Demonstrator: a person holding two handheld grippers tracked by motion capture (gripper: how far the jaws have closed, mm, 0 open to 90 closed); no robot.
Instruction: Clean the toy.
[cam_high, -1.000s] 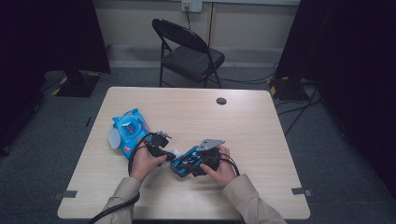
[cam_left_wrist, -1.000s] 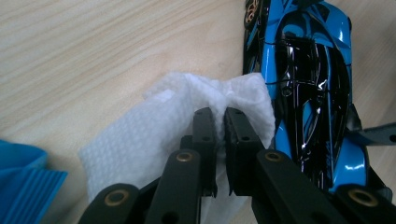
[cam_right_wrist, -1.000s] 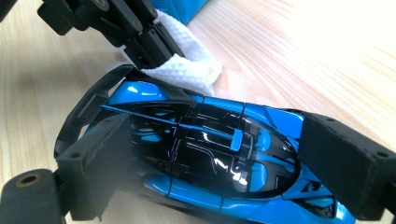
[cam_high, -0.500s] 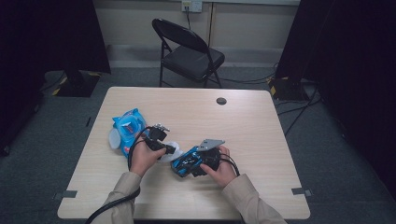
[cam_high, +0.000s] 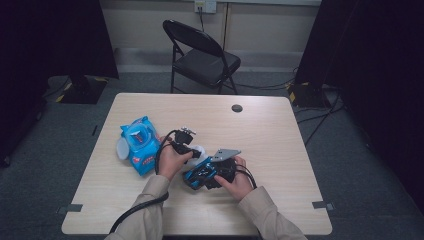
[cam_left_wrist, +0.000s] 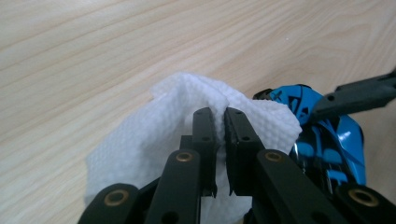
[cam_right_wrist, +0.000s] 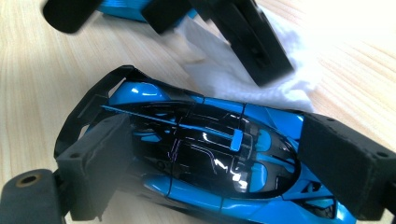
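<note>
A blue and black toy car (cam_right_wrist: 205, 154) lies low over the table with my right gripper (cam_right_wrist: 224, 156) shut on it, one pad on each side of its body. In the high view the car (cam_high: 194, 178) and the right gripper (cam_high: 212, 172) sit near the table's front middle. My left gripper (cam_left_wrist: 219, 113) is shut on a white wipe (cam_left_wrist: 149, 135), pinching a fold of it. The wipe (cam_right_wrist: 261, 70) hangs right beside one end of the car (cam_left_wrist: 327, 144). From above, the left gripper (cam_high: 191, 149) holds the wipe (cam_high: 198, 150) just left of the car.
A blue wipes pack (cam_high: 140, 145) with a white lid lies at the left of the wooden table (cam_high: 280, 150). A black round cap (cam_high: 237, 108) sits in the tabletop at the back. A folding chair (cam_high: 202, 55) stands behind the table.
My left gripper has moved right with the white wipe, from beside the wipes pack up to the car. The right gripper and the car have stayed put.
</note>
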